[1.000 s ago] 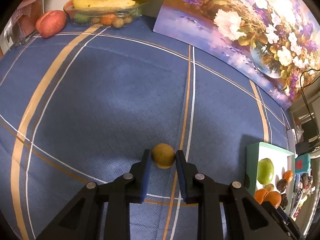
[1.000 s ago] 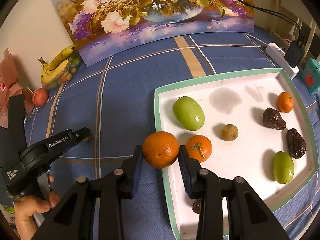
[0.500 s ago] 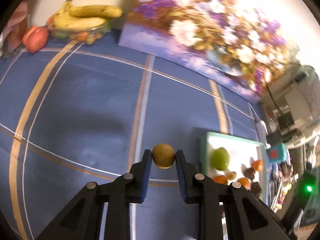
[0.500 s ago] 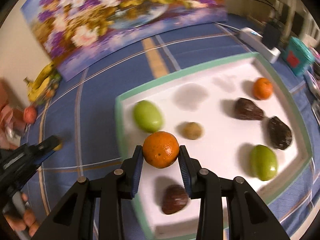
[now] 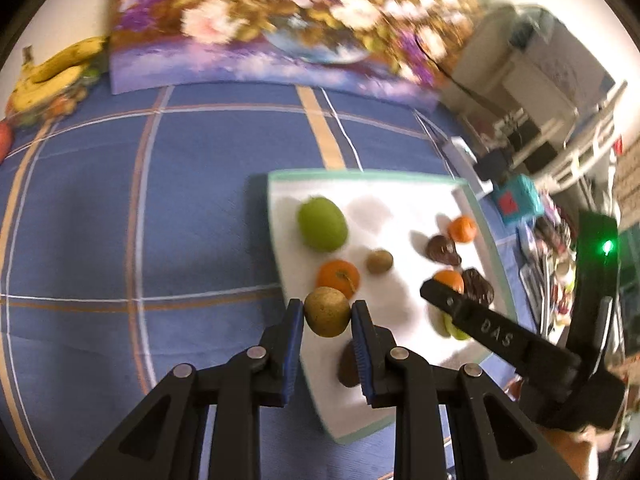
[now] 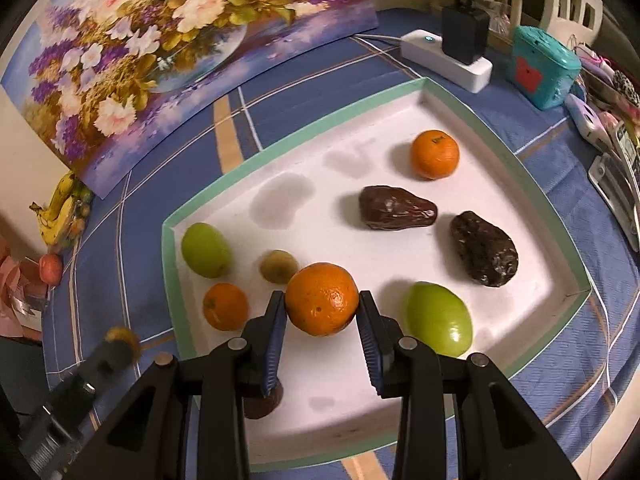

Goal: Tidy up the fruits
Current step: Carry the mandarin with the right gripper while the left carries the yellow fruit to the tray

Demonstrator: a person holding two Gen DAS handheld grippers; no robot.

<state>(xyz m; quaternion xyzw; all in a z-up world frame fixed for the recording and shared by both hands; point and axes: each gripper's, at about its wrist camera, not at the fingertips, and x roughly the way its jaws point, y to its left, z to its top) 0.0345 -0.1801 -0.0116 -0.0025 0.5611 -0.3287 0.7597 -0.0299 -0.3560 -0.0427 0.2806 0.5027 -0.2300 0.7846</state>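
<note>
Over the white, green-rimmed tray [image 6: 172, 280], my right gripper [image 6: 322, 310] pinches a round orange tangerine [image 6: 322, 304] and my left gripper [image 5: 326, 316], at its near-left edge, clamps a small brownish-yellow fruit [image 5: 327, 311]; next, I judge, lower each onto bare tray floor and release.

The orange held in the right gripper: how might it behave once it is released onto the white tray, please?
The orange looks round, so it may roll on the flat tray. Its firm-looking peel probably tolerates the right gripper.
</note>
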